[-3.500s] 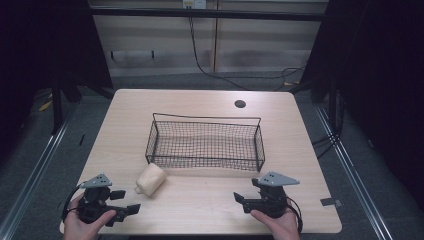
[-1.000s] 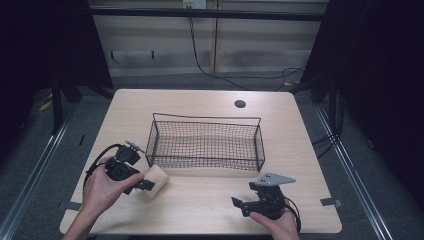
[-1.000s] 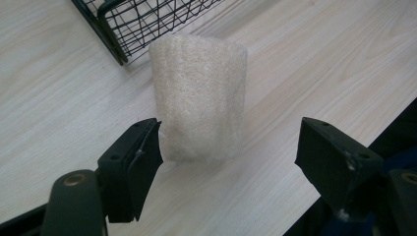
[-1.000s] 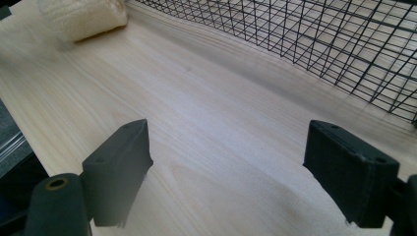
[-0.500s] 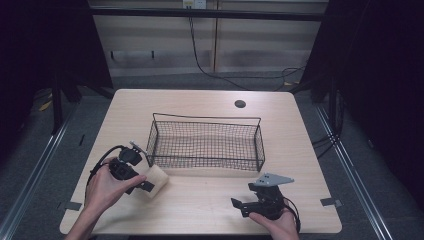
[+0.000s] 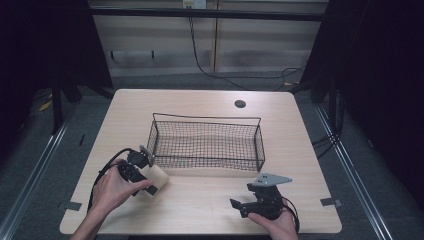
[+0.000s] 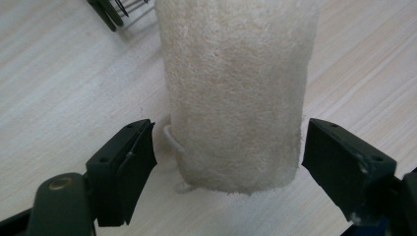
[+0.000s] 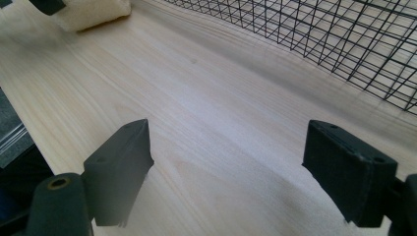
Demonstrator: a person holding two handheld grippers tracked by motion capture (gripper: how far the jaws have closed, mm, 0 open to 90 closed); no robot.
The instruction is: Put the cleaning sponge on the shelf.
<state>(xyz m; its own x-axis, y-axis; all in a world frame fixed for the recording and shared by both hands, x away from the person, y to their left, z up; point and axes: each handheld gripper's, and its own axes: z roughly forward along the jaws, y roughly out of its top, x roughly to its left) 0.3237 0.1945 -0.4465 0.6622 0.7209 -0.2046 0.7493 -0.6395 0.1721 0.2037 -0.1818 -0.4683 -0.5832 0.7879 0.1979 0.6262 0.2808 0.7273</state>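
A cream, rough-textured sponge roll [image 7: 236, 88] lies on the wooden table [image 6: 200, 200] just off the near left corner of a black wire basket [image 6: 207, 142]. My left gripper [image 7: 228, 162] stands open with a jaw on either side of the roll's near end, a small gap left on each side. In the high view the left gripper [image 6: 145, 180] sits at the roll [image 6: 159, 176], held by a hand. My right gripper [image 6: 245, 206] rests open near the table's front right, nothing between its jaws. The roll [image 8: 88, 12] lies far off in the right gripper view.
The basket [image 8: 314, 39] holds nothing that I can see. A round cable hole [image 6: 240, 104] sits at the table's far side. Dark frame posts and floor rails flank the table. Bare wood lies between the two grippers.
Over the earlier frames my left gripper travelled from the table's front left corner up to the sponge roll and set its open jaws around it. The right gripper stayed in place.
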